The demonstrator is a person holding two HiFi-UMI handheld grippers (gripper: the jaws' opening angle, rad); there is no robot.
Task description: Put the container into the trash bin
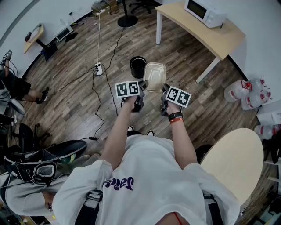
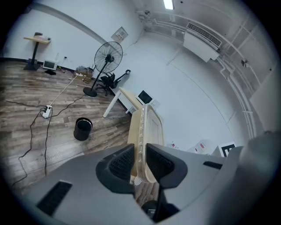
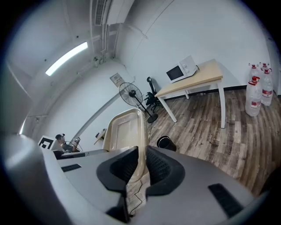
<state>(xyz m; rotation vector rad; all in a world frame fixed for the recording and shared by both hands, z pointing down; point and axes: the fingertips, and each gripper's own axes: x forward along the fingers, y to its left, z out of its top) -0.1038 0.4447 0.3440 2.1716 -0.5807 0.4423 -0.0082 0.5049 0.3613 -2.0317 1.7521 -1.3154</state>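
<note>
Jaws of the left gripper (image 2: 141,162) and of the right gripper (image 3: 141,165) are each clenched on a side rim of the shallow, beige, translucent plastic container (image 1: 154,75), one gripper to a side. The thin edge is pinched between the ribbed pads in both gripper views. The container hangs in the air in front of the person and rests on nothing.

**Progress.** The pick-up is done and the carry is well along. In the head view the container sits just beside the round black trash bin (image 1: 137,66), which stands upright on the wooden plank floor (image 1: 79,101) with its mouth open. Nothing of the container is inside the bin yet. Left to do, by this reading: bring it over the mouth, lower it, and let go with both grippers.

**Edges and room.** The container looks about as broad as the bin's mouth, though it is nearer the camera, so it may have to go in end-first or tilted past the bin's rim. A white power strip (image 1: 99,69) with trailing cables lies on the floor near the bin's left. The light wooden desk (image 1: 219,37) bearing a white microwave oven (image 1: 204,11) stands well apart on the right, its nearest leg away from the bin. Bare planks lie between the person's feet and the bin.
</note>
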